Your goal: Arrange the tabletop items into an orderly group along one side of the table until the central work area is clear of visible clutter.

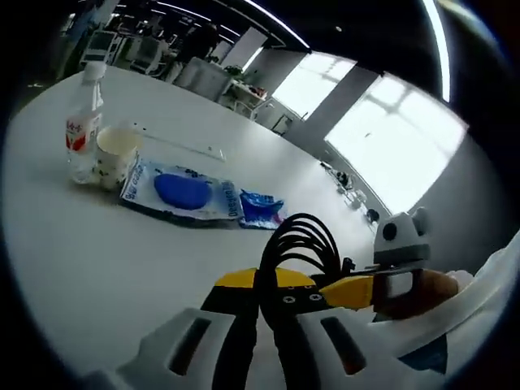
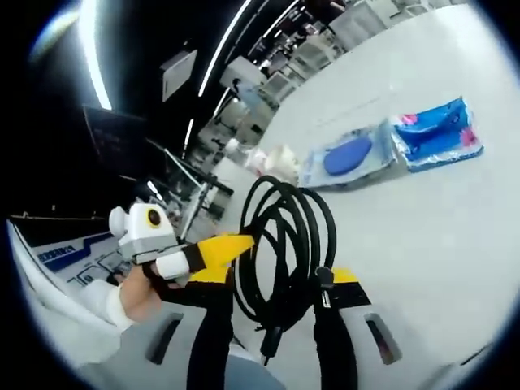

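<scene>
You are in the middle of carrying the coiled black cable (image 1: 305,244) toward the items that are already lying together on the white worktop (image 1: 97,268).

In the left gripper view, the bottle (image 1: 84,122) and paper cup (image 1: 114,156) are standing touching each other far ahead and to the left of your left claw (image 1: 268,313). The clear pouch with the blue pad (image 1: 180,193) and the small blue packet (image 1: 260,208) are lying in a row just to their right, nearer the claw. The left claw's jaws are sitting nearly closed, with the cable loop rising between them, and the right claw is reaching in from the right to that same coil.

In the right gripper view, your right claw (image 2: 272,325) is standing partly open around the coil's lower bunch; I cannot tell whether it is squeezing it. The two blue packs are lying ahead and to the right.

Next, I judge, you are needing to set the coil down just beside the blue packet, keeping the loops together.
</scene>
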Motion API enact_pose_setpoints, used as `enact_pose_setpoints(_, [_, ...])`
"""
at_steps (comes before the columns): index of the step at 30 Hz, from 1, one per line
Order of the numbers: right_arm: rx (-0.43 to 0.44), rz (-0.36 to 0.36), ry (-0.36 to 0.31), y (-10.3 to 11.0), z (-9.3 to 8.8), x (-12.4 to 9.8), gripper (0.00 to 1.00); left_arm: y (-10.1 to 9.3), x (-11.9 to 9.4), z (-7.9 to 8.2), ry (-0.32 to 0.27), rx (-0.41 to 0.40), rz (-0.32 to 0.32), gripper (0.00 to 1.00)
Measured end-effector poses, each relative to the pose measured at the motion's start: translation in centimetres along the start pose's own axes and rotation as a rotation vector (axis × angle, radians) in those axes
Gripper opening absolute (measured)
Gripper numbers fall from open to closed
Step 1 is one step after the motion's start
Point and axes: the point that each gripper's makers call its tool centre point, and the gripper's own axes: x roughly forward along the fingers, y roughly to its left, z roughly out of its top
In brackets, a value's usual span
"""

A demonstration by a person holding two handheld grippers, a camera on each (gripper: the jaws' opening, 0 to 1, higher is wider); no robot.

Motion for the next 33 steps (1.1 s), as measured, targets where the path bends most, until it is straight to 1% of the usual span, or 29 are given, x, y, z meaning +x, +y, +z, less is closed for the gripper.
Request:
enact_pose_setpoints(2, [0.002,-0.003,0.003,-0.2,-0.2,-0.1,0.23,0.3,-0.1,0.3,-0.006,0.007,0.014,0.02])
enact_pose_setpoints(3, [0.016,0.004,0.005,-0.3,-0.3,-0.2,0.19,0.5,-0.2,0.4,-0.008,0.004,0.015,0.02])
enact_pose_setpoints(4, [0.052,0.017,0.001,-0.2,-0.4,-0.2,0.17,0.5,-0.2,0.5,-0.009,0.002,0.013,0.02])
enact_pose_setpoints(6, [0.147,0.032,0.018,0.0,-0.8,-0.1,0.15,0.4,-0.2,0.4,-0.003,0.014,0.019,0.02])
enact_pose_setpoints(8, [0.122,0.04,-0.002,-0.2,-0.6,-0.2,0.14,0.3,-0.1,0.3,0.0,0.05,0.025,0.03])
enact_pose_setpoints(11, [0.122,0.055,-0.013,-0.1,-0.3,-0.5,0.13,0.1,0.1,0.2,-0.002,0.083,0.022,0.05])
enact_pose_setpoints(14, [0.165,0.08,-0.051,-0.1,0.4,-0.8,0.12,0.1,0.2,0.2,-0.012,0.134,0.025,0.08])
enact_pose_setpoints(16, [0.182,0.084,-0.062,-0.3,0.6,-1.0,0.12,-0.1,0.2,0.2,-0.014,0.147,0.016,0.08])
enact_pose_setpoints(18, [0.189,0.094,-0.08,-0.3,0.9,-1.4,0.12,-0.7,0.1,0.5,-0.043,0.157,-0.008,0.13])
enact_pose_setpoints(19, [0.195,0.094,-0.085,-0.4,1.0,-1.5,0.11,-0.9,0.0,0.6,-0.05,0.158,-0.011,0.19])
enact_pose_setpoints(21, [0.194,0.085,-0.09,-0.7,1.0,-1.7,0.11,-1.1,0.0,0.7,-0.06,0.17,-0.022,0.27])
enact_pose_setpoints(22, [0.194,0.08,-0.092,-1.0,1.0,-1.7,0.11,-1.1,-0.1,0.7,-0.066,0.172,-0.022,0.31])
enact_pose_setpoints(23, [0.198,0.078,-0.096,-1.2,1.1,-1.8,0.11,-1.0,-0.2,0.7,-0.071,0.169,-0.019,0.34])
enact_pose_setpoints(27, [0.259,0.085,-0.146,-2.1,1.9,-2.4,0.11,0.4,-1.1,0.6,-0.09,0.108,0.007,0.35])
enact_pose_setpoints(30, [0.283,0.078,-0.172,-3.0,2.4,-2.8,0.11,1.3,-2.3,0.7,-0.114,0.093,0.035,0.37])
enact_pose_setpoints(33, [0.317,0.069,-0.192,-4.6,2.9,-3.2,0.11,2.2,-3.7,0.7,-0.148,0.091,0.066,0.44])
